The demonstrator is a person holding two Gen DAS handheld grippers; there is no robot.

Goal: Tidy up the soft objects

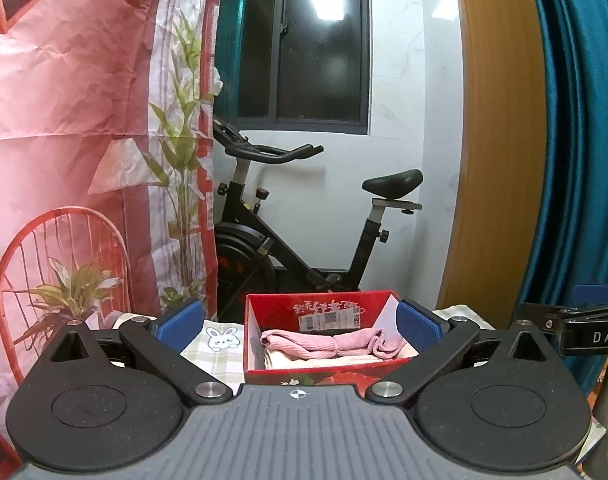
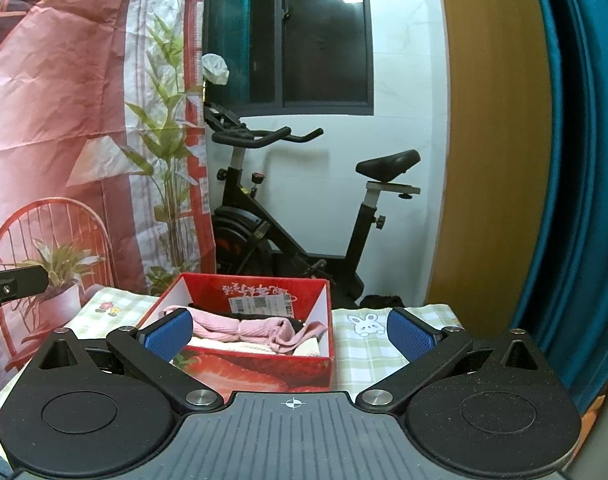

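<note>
Both claws released, empty: left gripper (image 1: pixel 300 326), right gripper (image 2: pixel 290 330). Pink cloth (image 1: pixel 332 344) lies in red box (image 1: pixel 316 372). Tidy by pinching cloth's middle, lifting slowly, keeping off box walls.

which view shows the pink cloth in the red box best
The right wrist view: the pink cloth lies in the red box, seen along its length, with only its left end behind a blue finger pad. The left wrist view shows the cloth too, but flatter and lower behind the box's front wall.
</note>
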